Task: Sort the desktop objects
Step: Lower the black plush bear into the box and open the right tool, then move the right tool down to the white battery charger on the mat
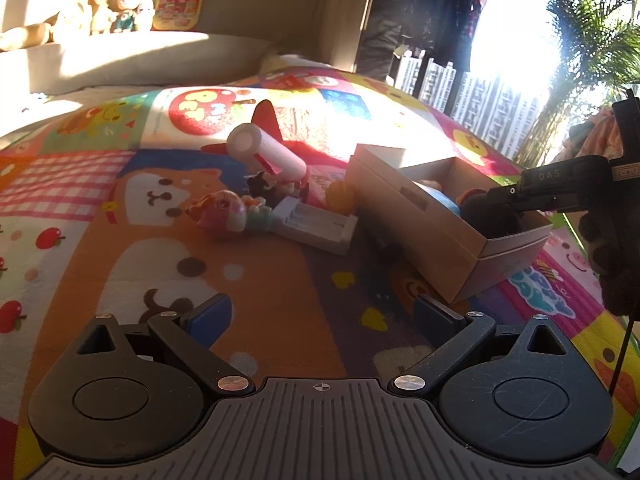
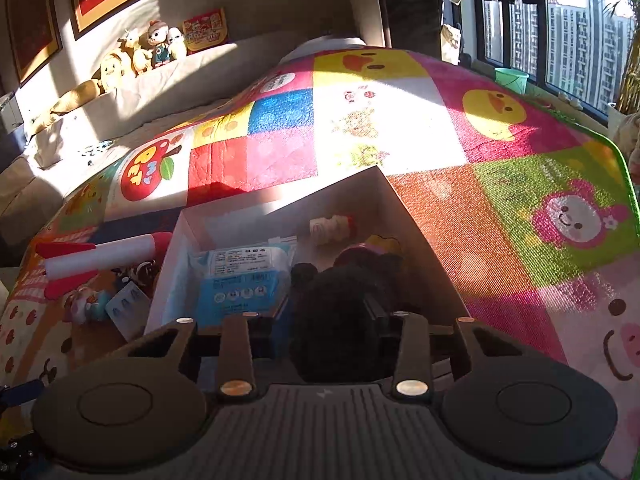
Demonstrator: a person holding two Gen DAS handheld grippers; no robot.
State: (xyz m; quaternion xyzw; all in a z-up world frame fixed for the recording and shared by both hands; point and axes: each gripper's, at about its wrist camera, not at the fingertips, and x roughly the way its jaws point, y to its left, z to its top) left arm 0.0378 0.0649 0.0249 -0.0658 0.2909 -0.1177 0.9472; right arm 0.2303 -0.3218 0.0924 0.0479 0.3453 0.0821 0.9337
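Only rightward: blue packet [image 2: 240,280] inside box [image 2: 416,232], right claw [image 2: 326,316] pinching black plush [image 2: 344,296]; left claw [image 1: 320,316] spread.

the cardboard box [image 2: 404,216] sits on the play mat [image 2: 520,184]. inside it, a wipes packet [image 2: 236,276] lies at the left, a plush toy [image 2: 344,296] at the right, and a small roll-shaped toy [image 2: 332,229] behind them. left of the box, outside, lie a toy rocket [image 1: 266,152], a doll [image 1: 224,212] and a battery charger [image 1: 316,222].
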